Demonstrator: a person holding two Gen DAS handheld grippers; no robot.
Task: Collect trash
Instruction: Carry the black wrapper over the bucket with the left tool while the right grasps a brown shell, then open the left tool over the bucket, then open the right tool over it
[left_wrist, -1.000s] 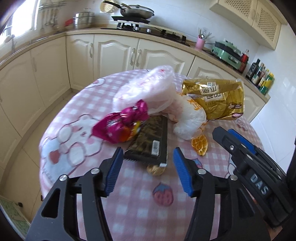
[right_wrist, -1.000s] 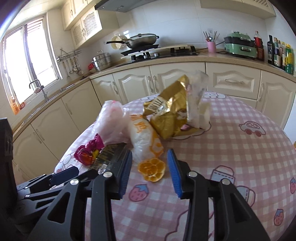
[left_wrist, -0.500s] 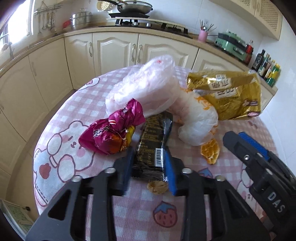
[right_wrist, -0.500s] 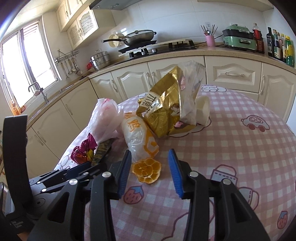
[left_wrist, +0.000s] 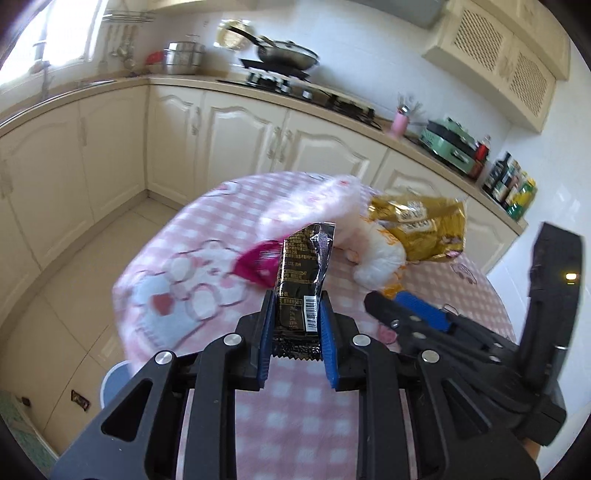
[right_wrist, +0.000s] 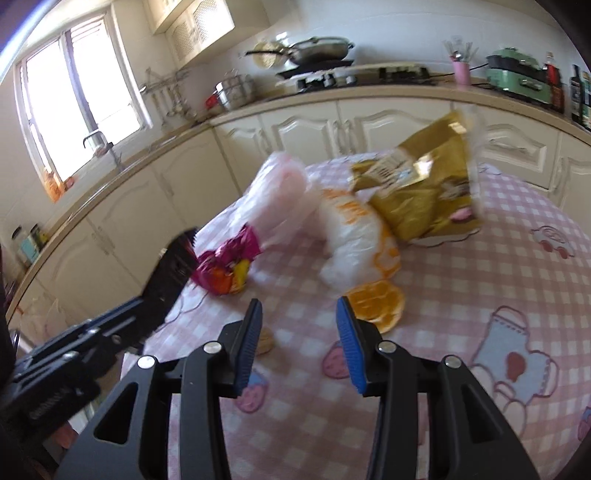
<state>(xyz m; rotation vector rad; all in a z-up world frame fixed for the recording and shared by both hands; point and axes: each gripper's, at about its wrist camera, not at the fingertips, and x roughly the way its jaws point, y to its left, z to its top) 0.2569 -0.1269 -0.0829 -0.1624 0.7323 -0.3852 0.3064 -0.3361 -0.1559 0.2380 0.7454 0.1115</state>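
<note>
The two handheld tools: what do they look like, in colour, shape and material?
Both the left tool and the right tool are black frames with triangular cut-outs and round silver screws. Each ends in two fingers with ribbed blue pads. No cables, sleeves or readable markings show.

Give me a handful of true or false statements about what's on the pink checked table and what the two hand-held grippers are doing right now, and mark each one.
1. The left hand-held gripper has the black snack wrapper between its blue pads. True; its jaws are closing on it.
2. The right hand-held gripper is clamped on the orange peel. False: nothing is between its jaws, and the peel lies on the pink checked tablecloth just beyond its right fingertip.
3. The gold snack bag lies flat. False: it stands propped up.
4. A magenta wrapper lies near the table's left edge in the right wrist view. True.
5. The stove is bare. False: a frying pan sits on it.
</note>
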